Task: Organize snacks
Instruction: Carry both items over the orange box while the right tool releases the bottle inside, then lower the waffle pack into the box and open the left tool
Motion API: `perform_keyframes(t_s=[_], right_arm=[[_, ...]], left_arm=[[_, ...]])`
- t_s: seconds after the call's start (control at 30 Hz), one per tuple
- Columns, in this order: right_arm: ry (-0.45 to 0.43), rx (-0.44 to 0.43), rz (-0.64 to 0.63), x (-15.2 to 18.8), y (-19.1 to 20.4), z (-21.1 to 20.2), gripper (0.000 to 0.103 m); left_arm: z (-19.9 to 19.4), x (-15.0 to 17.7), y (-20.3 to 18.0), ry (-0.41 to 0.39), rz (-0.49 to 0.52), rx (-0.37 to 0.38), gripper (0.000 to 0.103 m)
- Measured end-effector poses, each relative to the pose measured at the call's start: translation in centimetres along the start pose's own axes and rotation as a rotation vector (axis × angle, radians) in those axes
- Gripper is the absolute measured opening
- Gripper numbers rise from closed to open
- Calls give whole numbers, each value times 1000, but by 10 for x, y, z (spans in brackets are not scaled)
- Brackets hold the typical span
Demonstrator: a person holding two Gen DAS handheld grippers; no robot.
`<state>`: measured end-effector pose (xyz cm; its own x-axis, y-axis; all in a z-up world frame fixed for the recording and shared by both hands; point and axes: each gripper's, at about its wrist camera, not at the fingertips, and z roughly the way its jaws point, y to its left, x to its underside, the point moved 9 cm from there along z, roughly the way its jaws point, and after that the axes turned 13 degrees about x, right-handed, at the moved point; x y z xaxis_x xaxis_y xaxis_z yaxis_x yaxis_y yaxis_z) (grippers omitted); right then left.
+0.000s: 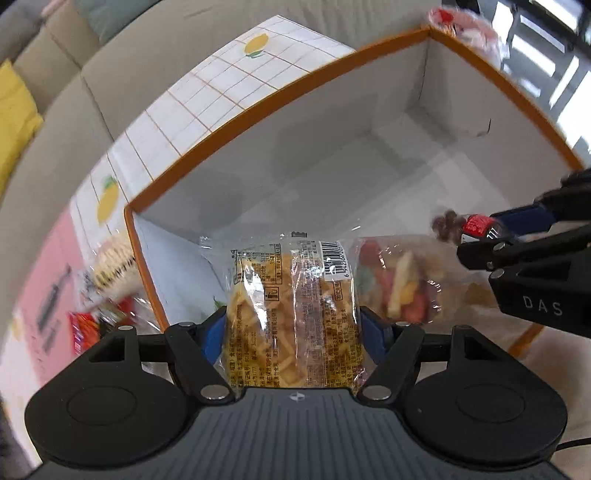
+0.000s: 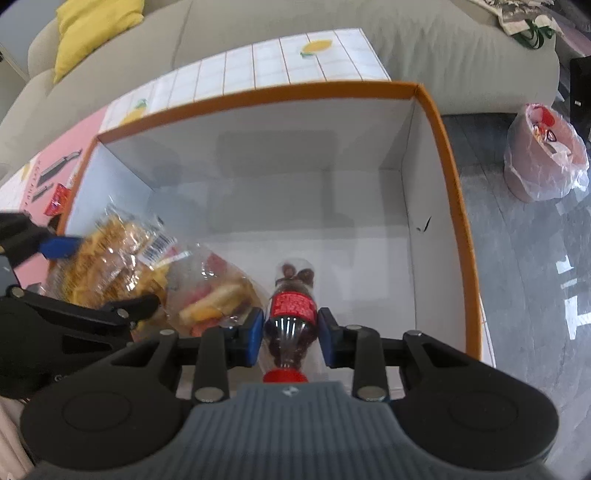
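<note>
An open white box with an orange rim fills both views. My left gripper is shut on a clear bag of yellow snack sticks, its blue pads pressing both sides, over the box's near left corner. My right gripper is shut on a small bottle with a red cap and label and dark round sweets inside, pointing down into the box. A clear bag of colourful snacks lies between the two. Each view shows the other gripper.
The box stands on a table with a lemon-print grid cloth and a pink mat. More snack packets lie left of the box. Behind is a beige sofa with a yellow cushion. A lined bin stands on the floor at right.
</note>
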<state>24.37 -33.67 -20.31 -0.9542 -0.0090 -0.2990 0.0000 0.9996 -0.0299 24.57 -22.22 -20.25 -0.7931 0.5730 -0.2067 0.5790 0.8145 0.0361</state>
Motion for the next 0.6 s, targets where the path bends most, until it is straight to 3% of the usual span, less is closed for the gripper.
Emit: perform_keyframes(t_s=[0.13,0.23,0.6], right_arm=[[18,-12,14,-1,1,4,30],[29,-16,14,1,0,5,30],[39,-7,19,-2,-2,-4,31]], left_arm=[[4,0,-5,26,51,-53,84],[3,1,-8,37,56,-45,89],[-19,4,0,12,-37,108,92]])
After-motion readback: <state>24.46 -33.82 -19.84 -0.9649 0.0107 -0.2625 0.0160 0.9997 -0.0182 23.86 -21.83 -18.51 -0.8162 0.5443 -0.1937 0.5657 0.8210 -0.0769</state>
